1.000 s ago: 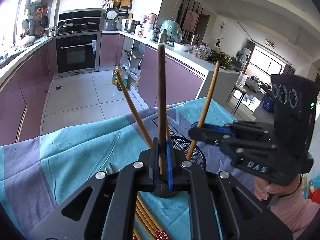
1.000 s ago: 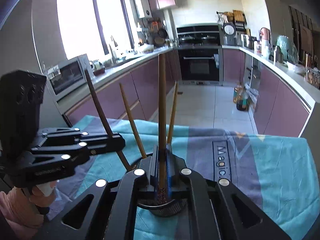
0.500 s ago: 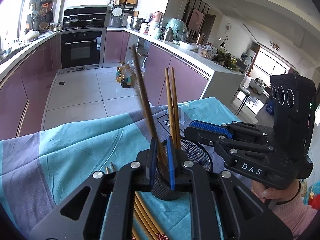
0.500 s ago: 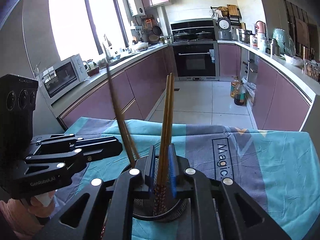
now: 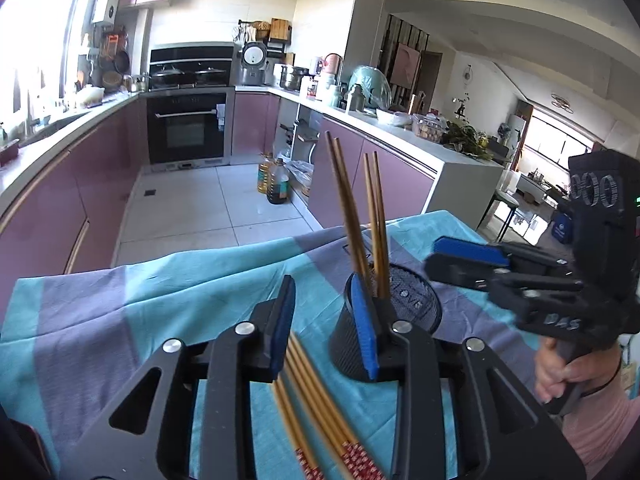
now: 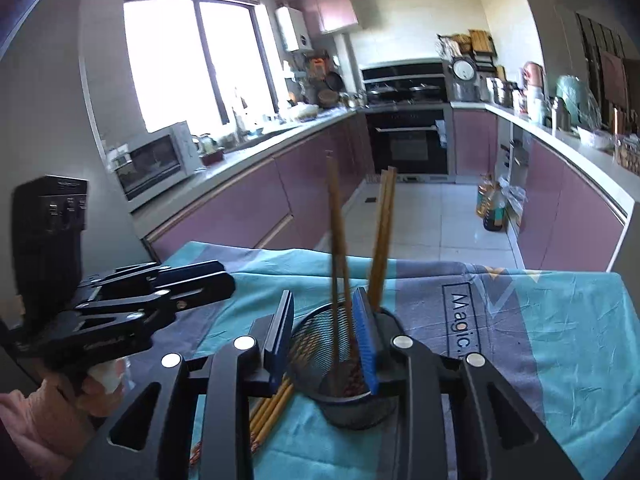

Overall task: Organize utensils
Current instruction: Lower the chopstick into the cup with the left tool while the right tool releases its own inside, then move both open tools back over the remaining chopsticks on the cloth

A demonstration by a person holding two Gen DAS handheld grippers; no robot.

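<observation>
Slim wooden chopsticks with red-patterned ends (image 5: 316,396) are lying between the left gripper (image 5: 326,332)'s blue-padded fingers (image 5: 282,320), which have just been opening, gripping nothing. Four more are standing in the black mesh cup (image 6: 320,344) between the right gripper (image 6: 326,344)'s just-opening, empty fingers (image 6: 366,340). Beyond, the teal-and-grey cloth (image 6: 560,332) is reading "Magic".

We lose the loose brown wooden chopsticks (image 5: 316,396) at the picture's bottom edge, their near ends cut off. The black mesh cup (image 6: 320,344) hides the standing sticks' lower ends; they blur.
</observation>
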